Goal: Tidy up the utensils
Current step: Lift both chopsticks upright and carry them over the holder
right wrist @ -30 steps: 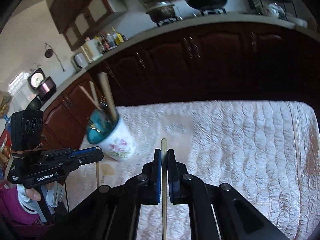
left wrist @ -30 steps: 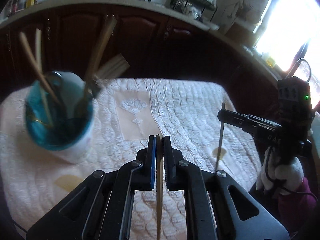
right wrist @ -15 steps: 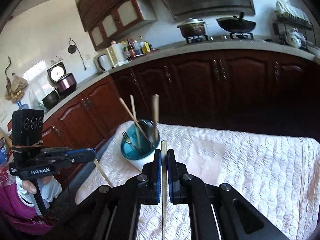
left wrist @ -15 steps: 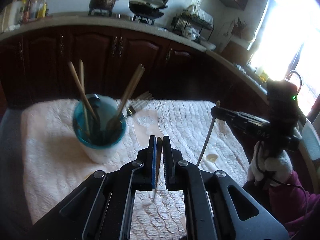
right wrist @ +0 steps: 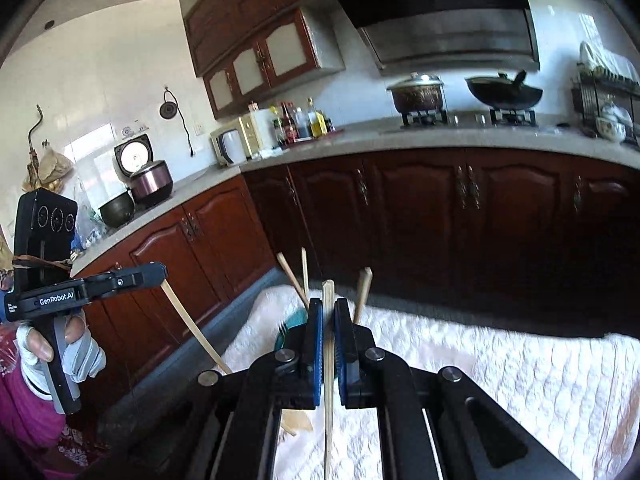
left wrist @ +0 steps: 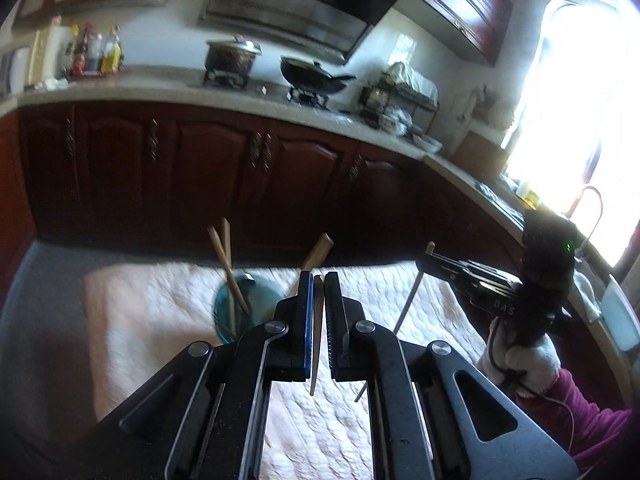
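Note:
My left gripper (left wrist: 317, 280) is shut on a thin wooden chopstick (left wrist: 316, 344) that hangs down between its jaws. My right gripper (right wrist: 328, 306) is shut on another wooden chopstick (right wrist: 328, 360), held upright. A teal-lined cup (left wrist: 236, 316) stands on the quilted white cloth (left wrist: 152, 320), holding several wooden utensils (left wrist: 224, 256); it sits just beyond and left of my left gripper. The cup (right wrist: 294, 322) is mostly hidden behind my right gripper. The right gripper with its chopstick (left wrist: 412, 300) shows at the right of the left wrist view, the left one (right wrist: 156, 272) at the left of the right wrist view.
Dark red kitchen cabinets (left wrist: 256, 184) run behind the table under a light counter (right wrist: 440, 140). A pot (right wrist: 418, 92) and a wok (right wrist: 504, 92) sit on the stove. A dish rack (left wrist: 404, 96) stands near the bright window.
Both grippers have risen and tilted upward, still holding their chopsticks. The cup now sits lower and smaller in both views, partly hidden behind the jaws.

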Motion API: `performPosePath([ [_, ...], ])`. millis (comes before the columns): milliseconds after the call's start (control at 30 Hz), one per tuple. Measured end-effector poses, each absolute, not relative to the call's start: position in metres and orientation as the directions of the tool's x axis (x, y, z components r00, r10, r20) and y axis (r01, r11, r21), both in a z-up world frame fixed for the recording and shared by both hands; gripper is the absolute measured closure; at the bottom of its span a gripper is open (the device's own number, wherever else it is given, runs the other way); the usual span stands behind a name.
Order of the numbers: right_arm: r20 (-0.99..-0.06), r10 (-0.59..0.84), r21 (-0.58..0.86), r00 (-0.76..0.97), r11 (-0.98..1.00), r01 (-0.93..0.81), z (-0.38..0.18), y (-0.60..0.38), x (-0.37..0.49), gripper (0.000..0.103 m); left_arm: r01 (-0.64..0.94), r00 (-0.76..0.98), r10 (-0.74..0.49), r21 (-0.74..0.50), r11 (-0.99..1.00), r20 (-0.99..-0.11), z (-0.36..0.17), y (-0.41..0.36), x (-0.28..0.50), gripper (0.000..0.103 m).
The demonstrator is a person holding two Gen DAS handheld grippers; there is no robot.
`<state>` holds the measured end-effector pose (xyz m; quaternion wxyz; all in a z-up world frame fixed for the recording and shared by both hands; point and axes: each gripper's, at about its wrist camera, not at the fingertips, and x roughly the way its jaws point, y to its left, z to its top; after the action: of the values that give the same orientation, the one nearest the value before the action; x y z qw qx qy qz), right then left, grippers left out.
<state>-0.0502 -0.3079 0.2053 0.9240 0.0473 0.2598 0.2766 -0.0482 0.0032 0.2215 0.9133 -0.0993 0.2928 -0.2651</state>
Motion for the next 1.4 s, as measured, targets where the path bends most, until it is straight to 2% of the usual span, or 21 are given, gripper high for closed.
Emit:
performPosePath([
  [300,-0.402,0.541,0.204,0.739,0.839,-0.504,0.233,-0.263,-0.016,0.098,0.367,0.769,-0.463,-0.289,0.884,-0.440,0.244,0.026,-0.024,0.099],
  [600,-0.406,0.544,0.215,0.734,0.838,-0.502,0.232,-0.238,0.024,0.098,0.302,0.795,-0.379,-0.233,0.925,-0.474,0.219,0.032,0.005,0.099],
  [700,-0.393,0.516,0.180,0.762,0.855,-0.486,0.233,-0.228,0.036,0.098,0.285,0.806,-0.351,-0.206,0.936,-0.477,0.209,0.030,0.010,0.099],
  [967,-0.369,0.471,0.130,0.801,0.880,-0.457,0.227,-0.208,0.061,0.098,0.280,0.789,-0.346,-0.204,0.938,-0.507,0.188,0.021,0.024,0.099],
  [1400,-0.467,0.446,0.146,0.764,0.891,-0.431,0.176,-0.200,0.089,0.098,0.274,0.741,-0.360,-0.234,0.933,-0.567,0.148,0.009,0.035,0.099],
])
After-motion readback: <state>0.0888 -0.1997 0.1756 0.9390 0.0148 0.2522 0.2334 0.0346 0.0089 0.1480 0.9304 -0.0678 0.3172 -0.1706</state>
